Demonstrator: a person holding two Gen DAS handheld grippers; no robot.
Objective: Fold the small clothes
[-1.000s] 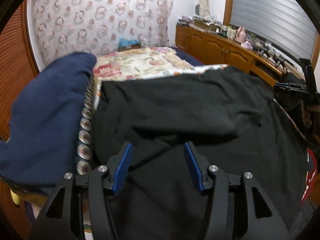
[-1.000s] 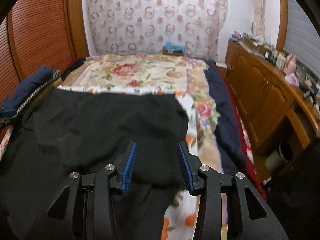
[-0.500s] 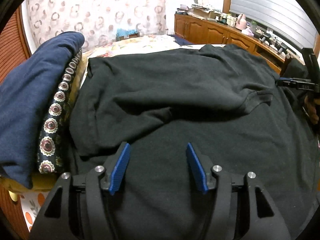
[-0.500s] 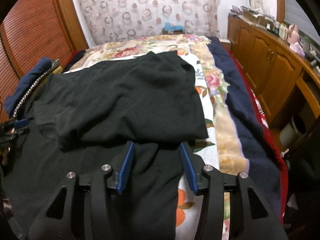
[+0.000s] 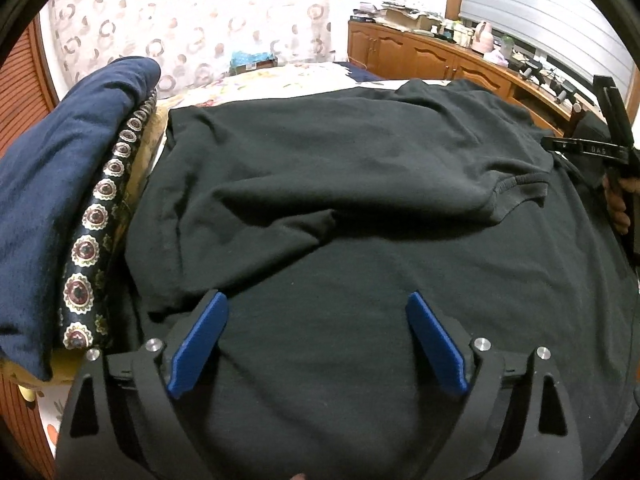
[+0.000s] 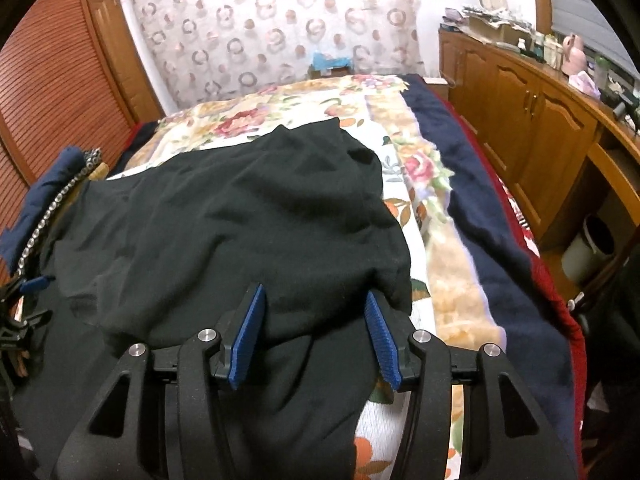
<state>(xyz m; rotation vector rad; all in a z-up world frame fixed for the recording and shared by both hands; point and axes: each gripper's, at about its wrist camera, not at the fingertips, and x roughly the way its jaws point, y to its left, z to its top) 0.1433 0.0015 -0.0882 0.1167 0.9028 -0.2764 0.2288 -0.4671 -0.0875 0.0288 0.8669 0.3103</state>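
A black T-shirt [image 5: 340, 168] lies spread on the bed, its far half folded toward me over the near half. My left gripper [image 5: 316, 300] hovers over the near part. Its jaws are opening wide, with flat cloth below them and nothing pinched. In the right wrist view the same shirt [image 6: 240, 220] shows its folded edge bulging loosely between the blue pads [image 6: 248, 332] of my right gripper [image 6: 315, 292], which stands open. The pads do not press on the cloth. A hand [image 5: 618, 204] holding the right gripper shows at the right edge of the left wrist view.
A navy blanket pile [image 5: 52, 200] with a patterned band [image 5: 86, 252] borders the shirt on the left. The floral bed cover [image 6: 280, 116] stretches behind the shirt, with a navy blanket [image 6: 480, 216] along its right side. Wooden cabinets [image 6: 532, 120] and a white bin [image 6: 588, 252] stand to the right.
The shirt's far half came over toward me and now rests on the near half. Both grippers sank a little. The left jaws spread much wider, and the right jaws widened slightly.
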